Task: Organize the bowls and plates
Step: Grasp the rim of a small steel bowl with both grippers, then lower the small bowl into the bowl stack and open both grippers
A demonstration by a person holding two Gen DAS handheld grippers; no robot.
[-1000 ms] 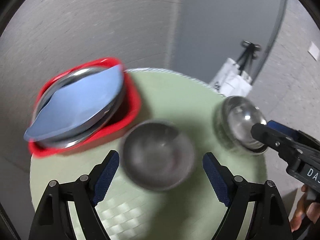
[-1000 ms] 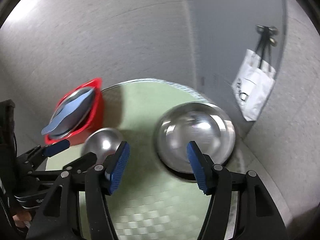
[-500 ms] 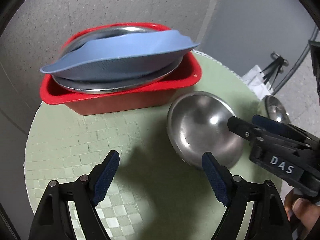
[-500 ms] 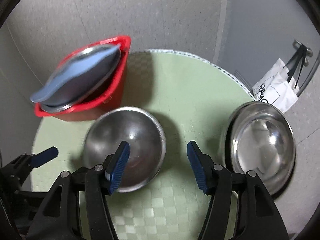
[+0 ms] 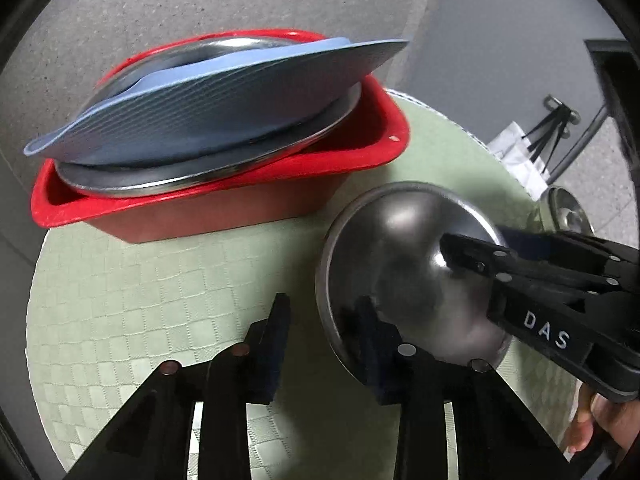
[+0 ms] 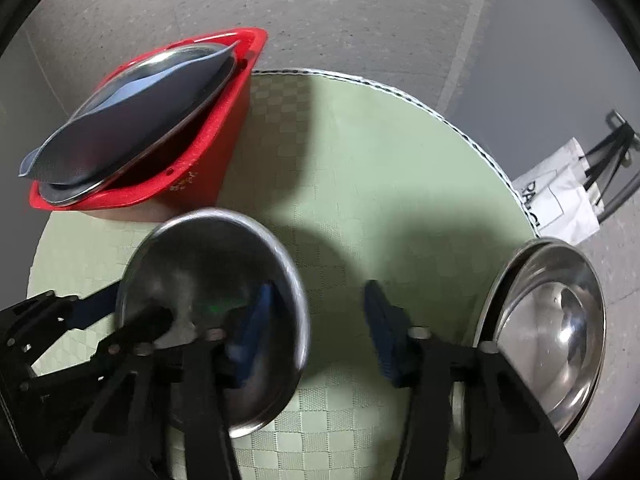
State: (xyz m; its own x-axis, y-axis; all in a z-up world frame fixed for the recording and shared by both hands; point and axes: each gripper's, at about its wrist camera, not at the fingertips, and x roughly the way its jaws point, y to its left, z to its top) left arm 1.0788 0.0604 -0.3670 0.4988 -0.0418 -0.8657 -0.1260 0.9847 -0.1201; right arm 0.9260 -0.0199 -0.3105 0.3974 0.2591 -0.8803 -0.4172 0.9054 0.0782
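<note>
Small steel bowl [image 5: 404, 272]: sitting tilted on the tabletop [image 5: 140, 300] in front of the red bin [image 5: 224, 208], rim toward the left tongs, near but apart from the bin.
Left tongs [image 5: 326, 344]: spread wide, grasping nothing; in the left wrist view 1 finger is reaching inside the bowl's near rim while the other is lying outside over bare cloth, so the rim is passing between them.
Right tongs [image 6: 316, 320]: also spread and empty; the left pad [image 6: 256, 320] is appearing inside the bowl's far rim, the other pad over the mat.
Key relation: the bowl is lying between the 2 tongs, each straddling an opposite part of the rim; which is nearer I cannot tell. Being round, it has no long axis, so a rim pinch is looking like the likely grasp.
Red bin contents: a blue plate [image 5: 224, 92] is resting tilted on a steel plate [image 5: 248, 148], overhanging the rim.
Wide steel bowl [image 6: 556, 332]: sitting at the tabletop's right edge, well apart from the bin.
Surface: a round tabletop under a pale green checked cloth.
Room: grey speckled floor, grey wall, and a white tote bag [image 6: 560, 200] hanging beyond the edge.
</note>
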